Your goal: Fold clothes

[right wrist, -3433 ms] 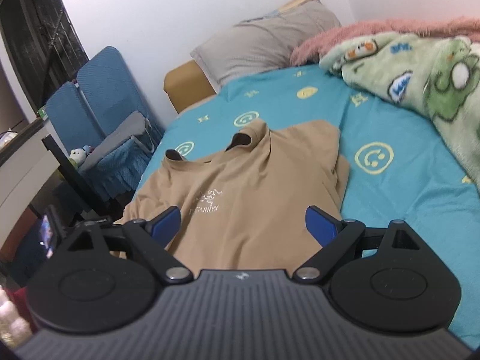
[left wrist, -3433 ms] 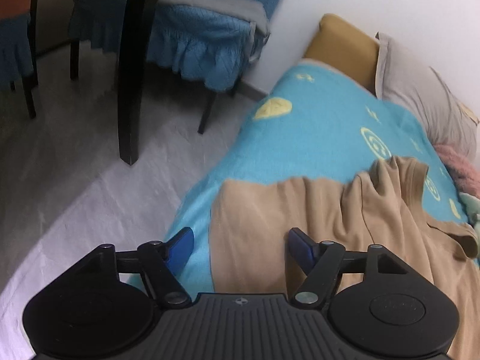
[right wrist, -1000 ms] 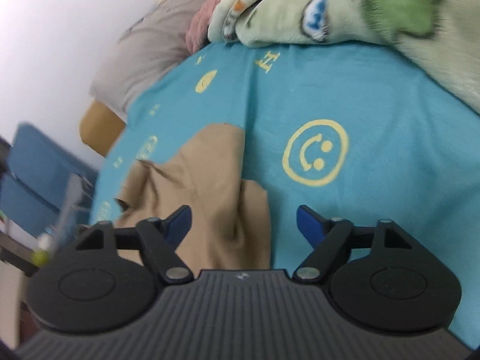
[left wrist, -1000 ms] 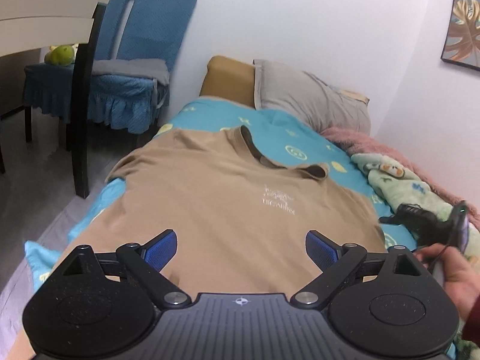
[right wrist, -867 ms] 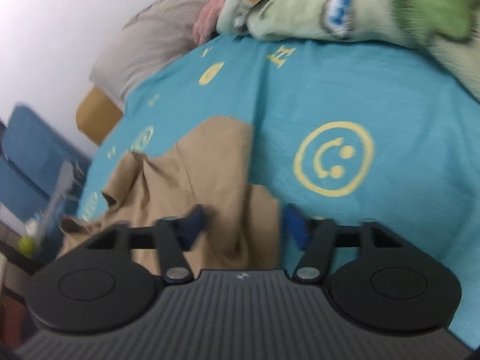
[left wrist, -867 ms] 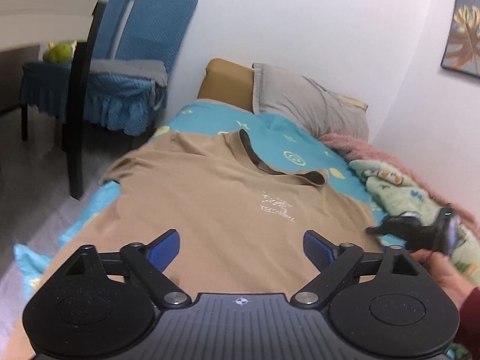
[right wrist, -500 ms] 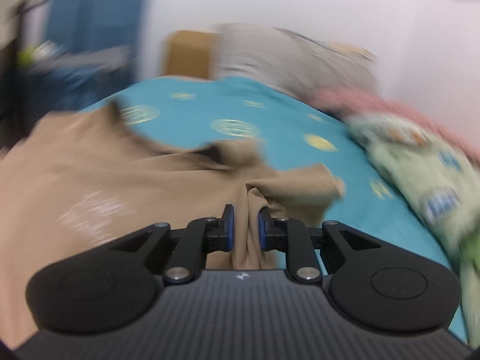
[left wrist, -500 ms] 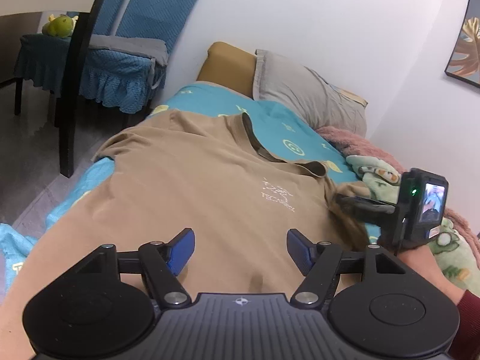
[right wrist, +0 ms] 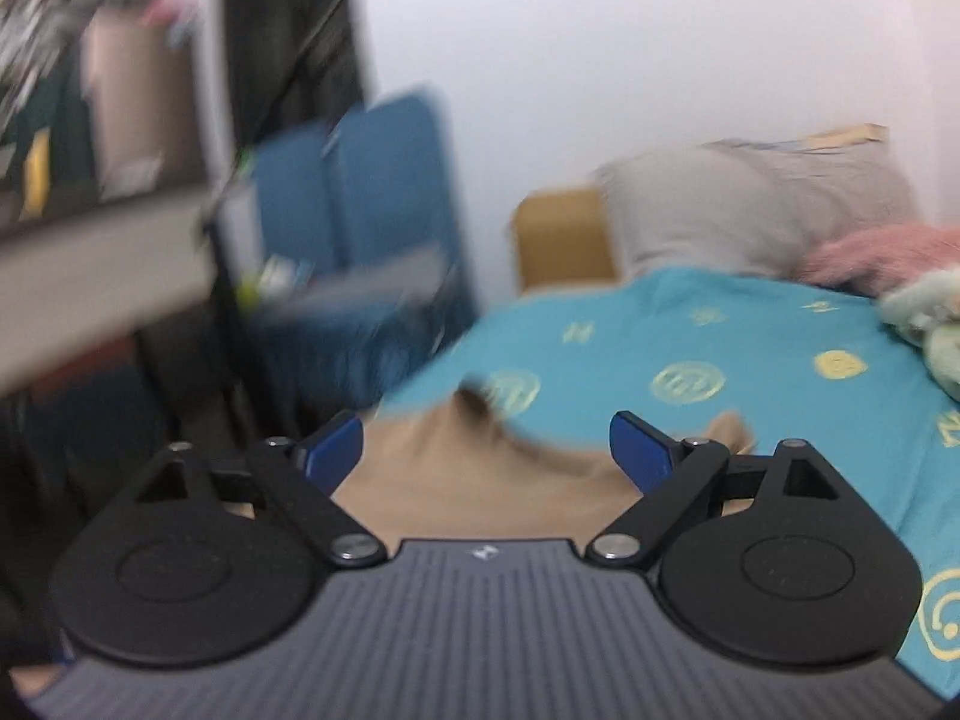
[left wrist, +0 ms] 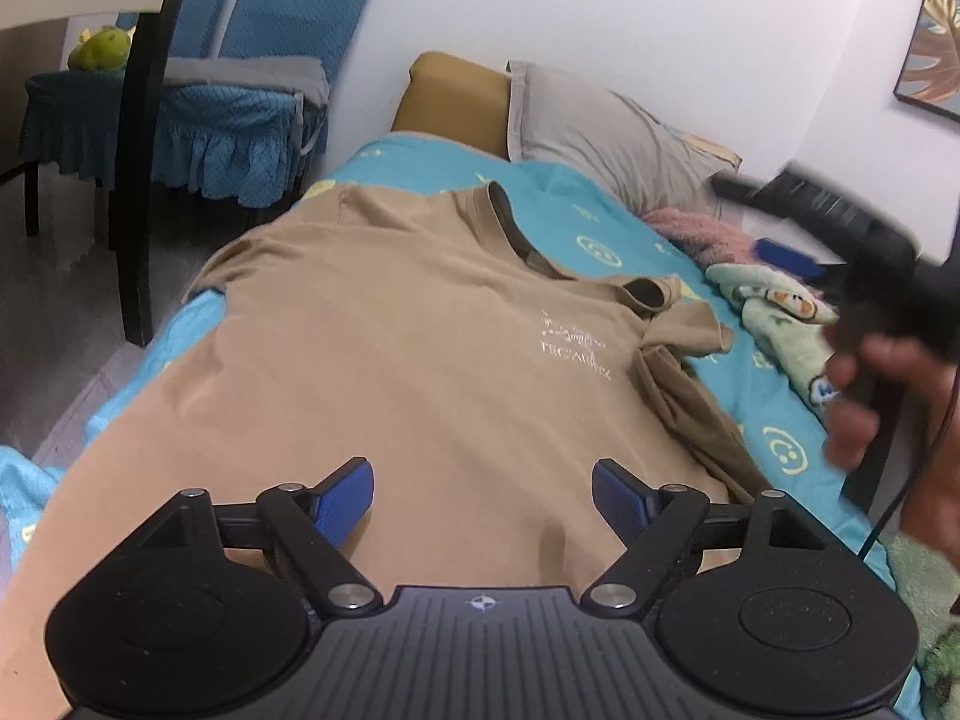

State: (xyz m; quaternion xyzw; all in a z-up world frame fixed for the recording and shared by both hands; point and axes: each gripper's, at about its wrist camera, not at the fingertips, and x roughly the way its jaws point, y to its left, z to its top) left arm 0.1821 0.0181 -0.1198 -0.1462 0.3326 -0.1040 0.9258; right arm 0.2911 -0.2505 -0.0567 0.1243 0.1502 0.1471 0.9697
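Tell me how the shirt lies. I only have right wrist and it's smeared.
Observer: The tan T-shirt lies front up on the bed sheet, chest print showing.
Operator: The sleeve by the green blanket?
Observer: That sleeve is bunched in a heap, not flat.
Operator: Left tongs?
Observer: The left tongs are opening over the shirt's lower part, with no cloth pinched between them.
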